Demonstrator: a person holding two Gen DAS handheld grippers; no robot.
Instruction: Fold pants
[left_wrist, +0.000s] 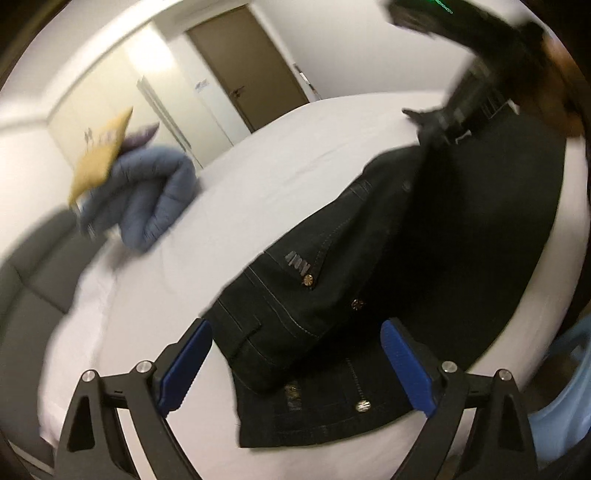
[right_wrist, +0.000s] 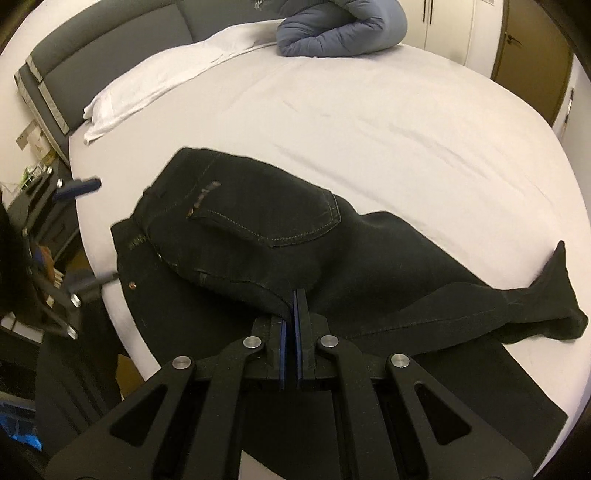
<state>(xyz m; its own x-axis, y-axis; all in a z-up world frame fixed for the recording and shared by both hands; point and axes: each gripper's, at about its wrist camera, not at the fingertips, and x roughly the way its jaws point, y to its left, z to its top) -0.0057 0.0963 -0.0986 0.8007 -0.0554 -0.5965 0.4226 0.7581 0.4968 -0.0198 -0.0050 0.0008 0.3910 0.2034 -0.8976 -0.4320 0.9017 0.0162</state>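
Two blue-padded fingers of the left gripper (left_wrist: 295, 365) stand wide apart at lower centre, holding nothing, above the waistband of the black jeans (left_wrist: 424, 258) on the white bed (left_wrist: 258, 177). Right gripper (right_wrist: 294, 310) fingers pinch a jeans fold. Farther, upper left, lies a blue quilted jacket (left_wrist: 155, 192).

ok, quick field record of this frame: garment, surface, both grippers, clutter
garment: black pants, half folded lengthwise, waist end doubled over, back pocket up
surface: bed with white sheet
left gripper: open, jaws wide, nothing between the pads, above the waistband
right gripper: shut on pants fabric at the crotch edge
clutter: blue puffer jacket, white pillow
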